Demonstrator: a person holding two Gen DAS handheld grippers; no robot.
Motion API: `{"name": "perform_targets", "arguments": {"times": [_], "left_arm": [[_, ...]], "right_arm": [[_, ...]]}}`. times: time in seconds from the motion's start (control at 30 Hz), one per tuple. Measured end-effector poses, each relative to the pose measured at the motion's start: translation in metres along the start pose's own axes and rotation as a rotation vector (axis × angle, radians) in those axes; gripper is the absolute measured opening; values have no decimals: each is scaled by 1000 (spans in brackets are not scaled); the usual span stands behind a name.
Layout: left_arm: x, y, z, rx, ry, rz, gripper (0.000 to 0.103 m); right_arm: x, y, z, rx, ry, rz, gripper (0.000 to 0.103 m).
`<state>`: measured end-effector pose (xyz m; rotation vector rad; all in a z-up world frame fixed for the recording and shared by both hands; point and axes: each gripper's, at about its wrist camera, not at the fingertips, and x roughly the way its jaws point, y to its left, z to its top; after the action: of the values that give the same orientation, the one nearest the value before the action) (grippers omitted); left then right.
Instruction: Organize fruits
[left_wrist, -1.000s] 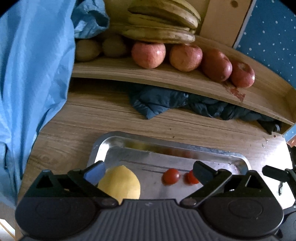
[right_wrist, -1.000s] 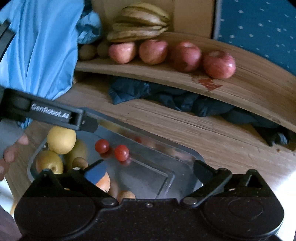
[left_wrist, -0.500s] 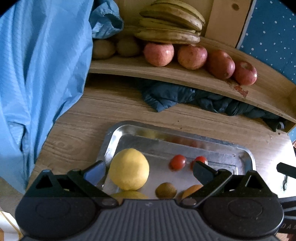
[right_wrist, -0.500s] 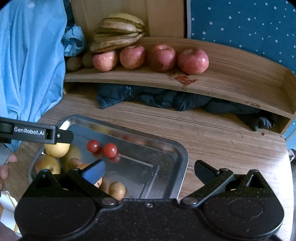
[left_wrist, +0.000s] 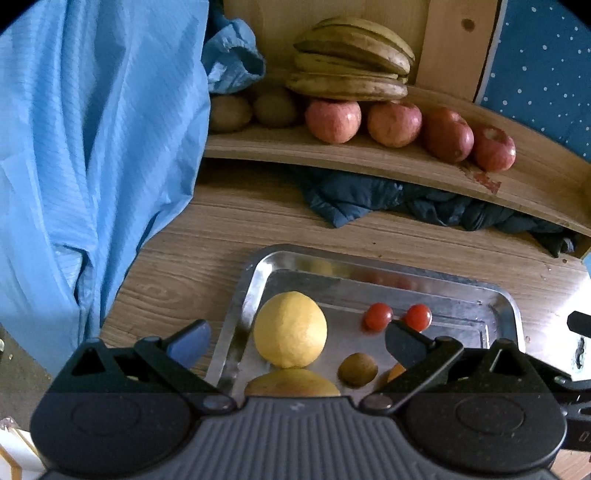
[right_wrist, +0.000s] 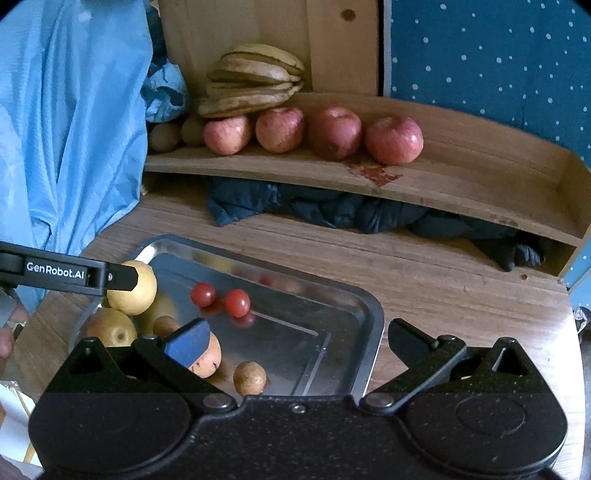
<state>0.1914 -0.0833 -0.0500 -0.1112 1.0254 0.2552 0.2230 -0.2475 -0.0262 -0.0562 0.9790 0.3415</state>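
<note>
Four apples (right_wrist: 310, 133), bananas (right_wrist: 255, 83) and kiwis (left_wrist: 255, 109) already line the shelf (right_wrist: 461, 173) at twelve o'clock, while pears (left_wrist: 290, 328), cherry tomatoes (left_wrist: 397, 316) and small fruits remain on the steel tray (right_wrist: 369, 332) below both wide, empty claws, left claw (left_wrist: 295, 341) and right claw (right_wrist: 295, 341).

Dim, soft-focus fisheye views with dark bowed corners and glare on the tray (left_wrist: 255, 280).

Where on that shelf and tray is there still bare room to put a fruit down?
The wooden shelf is bare right of the last apple. The metal tray is bare right of the cherry tomatoes. Crowded: the tray's left end with the pears, and the shelf's left under the bananas.
</note>
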Motion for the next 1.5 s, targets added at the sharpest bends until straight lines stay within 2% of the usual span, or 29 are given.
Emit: {"name": "perform_targets", "arguments": {"times": [0.4,1.03,1.5], "left_arm": [[-13,30,-15,-6,-23,-45,103],[-64,76,-57,65,-115,-153,103],[-90,106,-93,114,-143,-189,103]], "right_arm": [[-13,18,-4,34,-35,-51,102],[-79,87,-44,102,-126,-161,102],[-113,131,-83,149,-134,-207,102]]}}
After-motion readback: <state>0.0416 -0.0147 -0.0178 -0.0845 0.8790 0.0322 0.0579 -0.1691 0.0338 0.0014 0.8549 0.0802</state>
